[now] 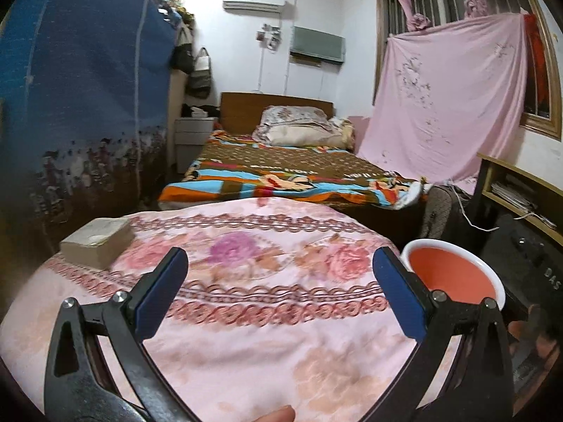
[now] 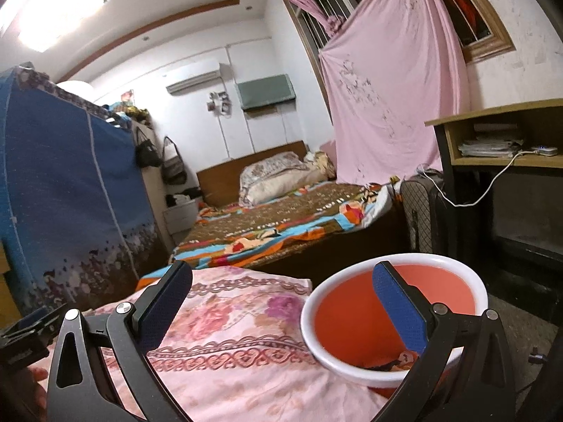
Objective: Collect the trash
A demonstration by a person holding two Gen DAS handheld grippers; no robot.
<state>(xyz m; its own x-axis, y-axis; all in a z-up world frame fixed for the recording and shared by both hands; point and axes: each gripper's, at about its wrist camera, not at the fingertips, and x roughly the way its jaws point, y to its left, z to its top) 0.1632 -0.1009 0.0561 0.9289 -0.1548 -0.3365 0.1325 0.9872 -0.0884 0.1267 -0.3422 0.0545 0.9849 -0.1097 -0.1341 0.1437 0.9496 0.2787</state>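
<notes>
An orange bin with a white rim [image 2: 355,313] stands beside the pink floral cloth surface [image 2: 225,337], and some coloured scraps [image 2: 397,360] lie at its bottom. My right gripper [image 2: 281,306] is open, its right finger over the bin's mouth, its left finger over the cloth. In the left wrist view the same bin [image 1: 454,270] sits at the right edge of the cloth [image 1: 267,334]. My left gripper [image 1: 279,292] is open above the cloth with nothing between its fingers. A tan tissue pack [image 1: 96,242] lies on the cloth at the far left.
A bed with a colourful blanket [image 1: 281,172] lies beyond the cloth surface. A blue fabric wardrobe [image 1: 84,98] stands on the left. On the right are a wooden desk shelf [image 2: 499,140], a dark suitcase [image 2: 422,218] and a white cable [image 2: 485,190]. A fingertip [image 1: 274,415] shows at the bottom.
</notes>
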